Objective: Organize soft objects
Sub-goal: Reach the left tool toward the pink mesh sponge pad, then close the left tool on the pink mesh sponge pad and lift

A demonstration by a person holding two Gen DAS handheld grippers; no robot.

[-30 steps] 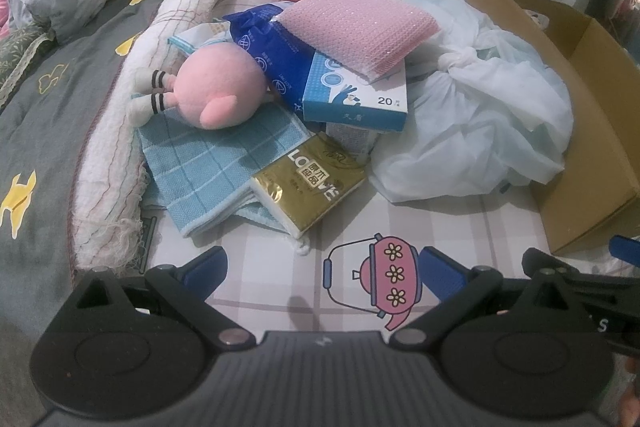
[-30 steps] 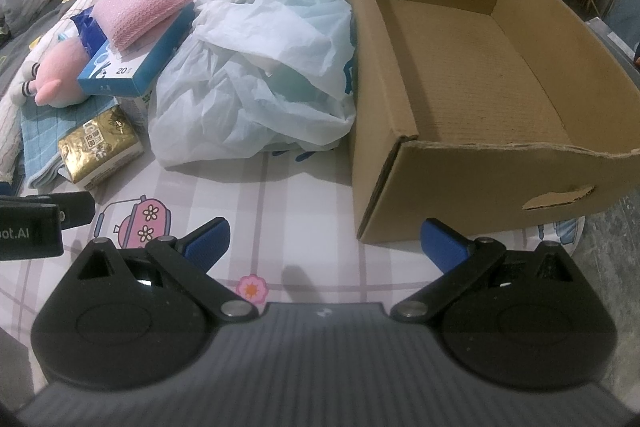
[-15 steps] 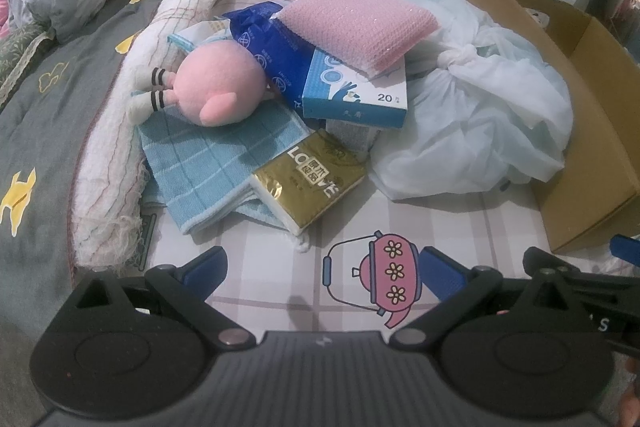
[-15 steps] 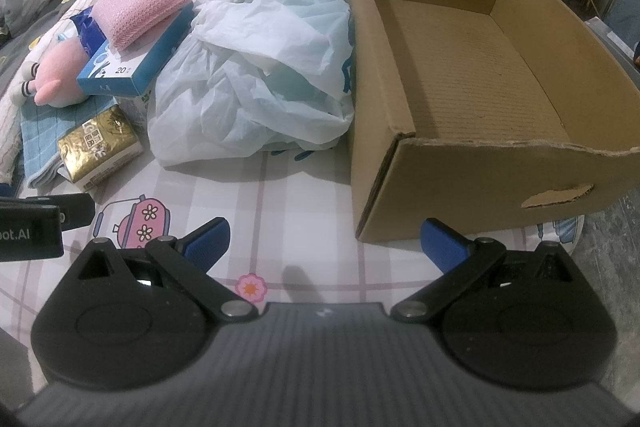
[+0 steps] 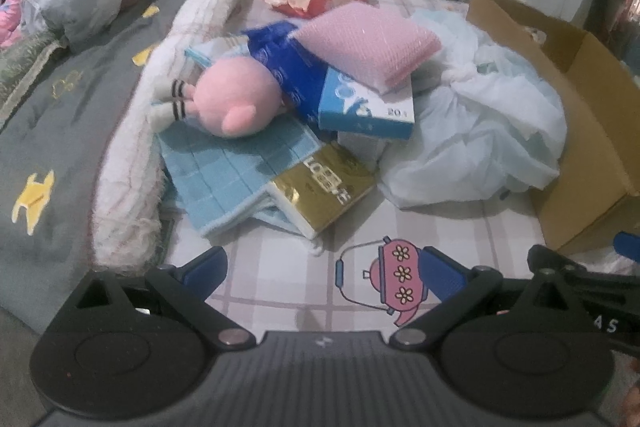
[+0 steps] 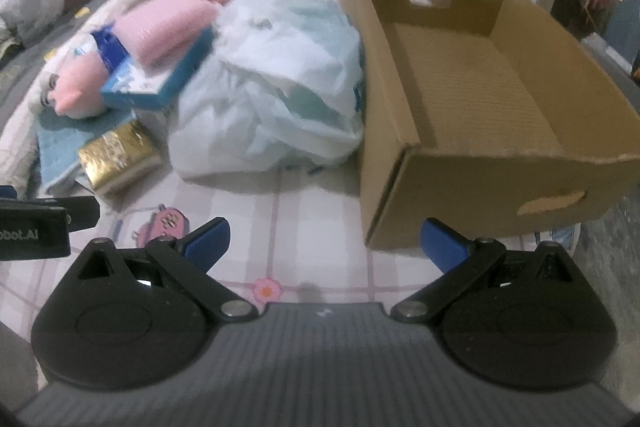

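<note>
Both grippers nudged forward; jaws wide, empty.

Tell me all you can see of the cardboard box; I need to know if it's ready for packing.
The cardboard box is plain brown corrugated card, open-topped and shallow, standing upright on the checked sheet. Nothing shows inside it; its floor is bare. Oval hand holes pierce both end walls, and the near rim is ragged. Its left wall touches the pale plastic bag. Neither gripper touches it.
</note>
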